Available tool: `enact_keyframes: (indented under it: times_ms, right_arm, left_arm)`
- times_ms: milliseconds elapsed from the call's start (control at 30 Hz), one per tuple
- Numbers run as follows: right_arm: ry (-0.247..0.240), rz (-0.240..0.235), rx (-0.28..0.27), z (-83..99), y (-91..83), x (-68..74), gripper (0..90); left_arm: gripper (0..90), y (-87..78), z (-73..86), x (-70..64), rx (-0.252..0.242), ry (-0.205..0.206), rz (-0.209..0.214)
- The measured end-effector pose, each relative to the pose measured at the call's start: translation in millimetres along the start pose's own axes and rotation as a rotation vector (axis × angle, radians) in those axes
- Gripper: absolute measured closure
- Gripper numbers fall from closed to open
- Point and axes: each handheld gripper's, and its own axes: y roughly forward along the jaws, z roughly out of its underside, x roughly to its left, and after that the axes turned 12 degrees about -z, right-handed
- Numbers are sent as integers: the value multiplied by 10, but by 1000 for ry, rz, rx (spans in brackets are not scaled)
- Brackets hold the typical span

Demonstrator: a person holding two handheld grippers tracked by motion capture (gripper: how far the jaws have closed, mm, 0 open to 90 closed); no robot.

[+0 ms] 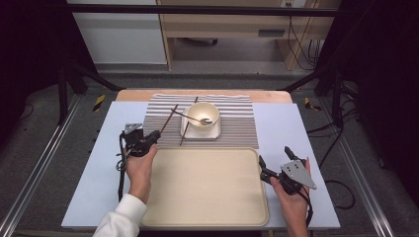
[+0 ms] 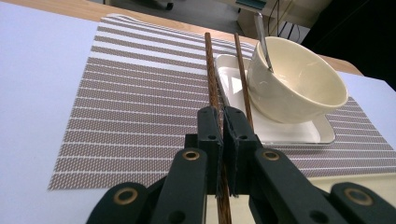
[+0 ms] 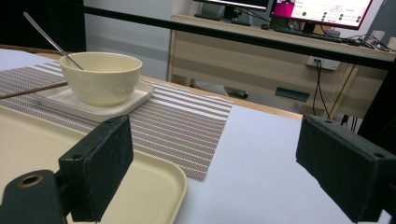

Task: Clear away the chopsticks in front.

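A brown chopstick (image 1: 169,117) (image 2: 212,70) slants over the striped placemat (image 1: 232,128), and my left gripper (image 1: 157,134) (image 2: 223,112) is shut on its near end. A second chopstick (image 1: 188,121) (image 2: 242,79) rests along the left edge of a white square plate (image 1: 187,132). On that plate stands a cream bowl (image 1: 202,118) (image 2: 299,79) (image 3: 102,79) with a metal spoon (image 1: 197,120) (image 2: 262,42) in it. My right gripper (image 1: 273,154) (image 3: 212,154) is open and holds nothing, just off the right edge of the tray.
A large beige tray (image 1: 205,215) (image 3: 154,186) lies in front of the placemat between both hands. The pale blue table surface (image 1: 296,128) is bare to the right. Black frame posts and a wooden desk stand beyond the table's far edge.
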Motion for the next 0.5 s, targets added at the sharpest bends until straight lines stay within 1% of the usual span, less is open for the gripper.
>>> enact_keyframes:
  times_ms: [33,100,167,267,300,367,400,500]
  right_arm:
    - [2,1,-1,0,-1,-2,111]
    - [4,0,-1,0,-2,-7,111]
    - [5,0,-2,-1,-4,-11,111]
    - [6,-1,-3,-2,-12,-15,110]
    - [9,0,-2,-1,-14,-14,110]
    - [10,-1,-1,-1,-16,-13,110]
    - [8,-2,-2,0,-16,-13,111]
    - [8,-3,-1,-1,-13,-7,110]
  left_arm:
    - [860,-26,17,6,-5,4,-9]
    - [860,-81,58,4,-18,38,-31]
    - [860,-133,119,15,-23,34,-33]
    - [860,-202,229,46,-16,9,-29]
    - [860,-228,265,54,-17,8,-35]
    - [859,-287,318,57,-29,42,-55]
    - [860,-317,340,61,-35,41,-56]
    - [859,-382,387,83,-36,5,-39]
